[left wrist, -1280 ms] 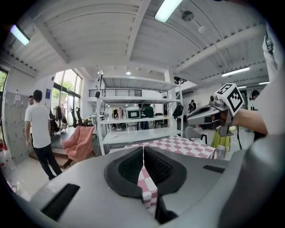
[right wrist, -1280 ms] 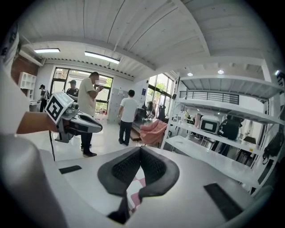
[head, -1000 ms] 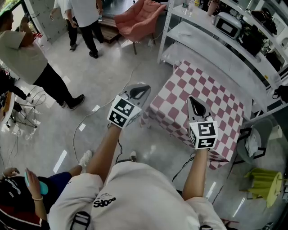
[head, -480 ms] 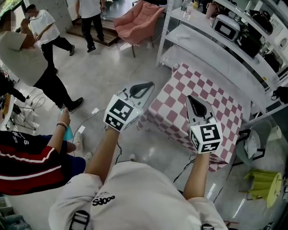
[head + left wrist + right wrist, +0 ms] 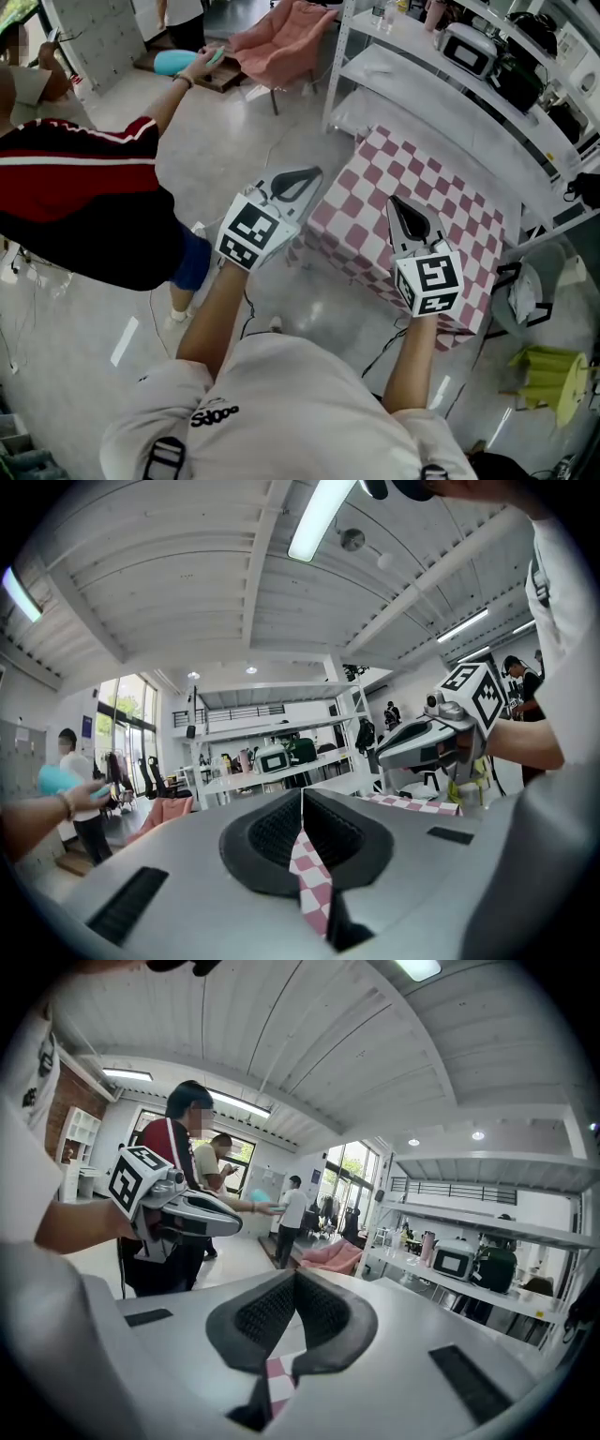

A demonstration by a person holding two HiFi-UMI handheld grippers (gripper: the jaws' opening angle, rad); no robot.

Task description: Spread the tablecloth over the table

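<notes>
Holding the checked tablecloth (image 5: 422, 211) by its near edge with both claws.

It is pink and white, it lies over the small tabletop, which is hidden below it, and it hangs down at the sides. The left claw (image 5: 302, 178) is closed on the near left corner, with a strip of the cloth pinched between its pads. The right claw (image 5: 401, 208) is closed on the near edge further right, with a bit of cloth below its pads. A white shelf rack (image 5: 441, 103) with an appliance (image 5: 469, 49) stands just behind the far side. A person in a dark shirt with red stripes (image 5: 84, 206) stands at the left, near the left claw. A pink armchair (image 5: 281, 42) is well apart, further back. A yellow-green stool (image 5: 548, 380) stands near the right front corner. The floor (image 5: 234, 141) at the left is open, and a black cable (image 5: 377, 352) lies on the near side.
</notes>
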